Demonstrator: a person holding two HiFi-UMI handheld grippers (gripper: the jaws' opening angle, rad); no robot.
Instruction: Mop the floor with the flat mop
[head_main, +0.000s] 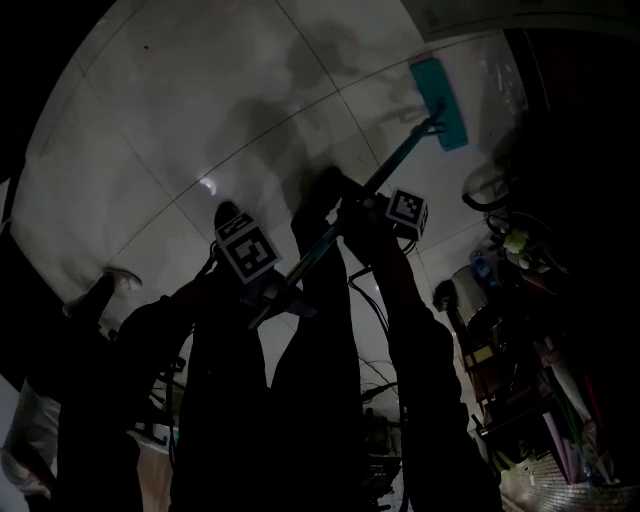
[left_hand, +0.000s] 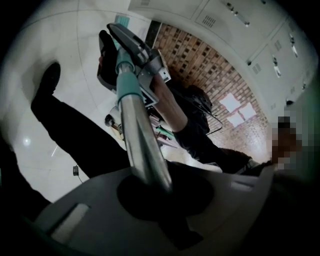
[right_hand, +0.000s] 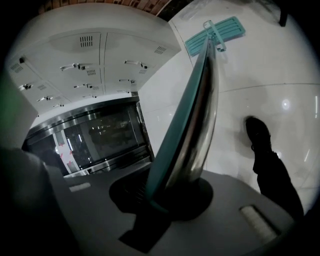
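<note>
Both sets of fingers clamped on mop handle (head_main: 400, 160): left gripper (left_hand: 156, 189), right gripper (right_hand: 169, 196). Teal mop head (head_main: 440, 103) flat on floor (head_main: 200, 100), open tiles left of it.

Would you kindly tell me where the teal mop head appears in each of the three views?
Head view: the mop head lies at upper right.
Left gripper view: seemingly only a teal sliver at the top, left of centre.
Right gripper view: top right.
Shared landmark: the mop pole leading to it.
</note>
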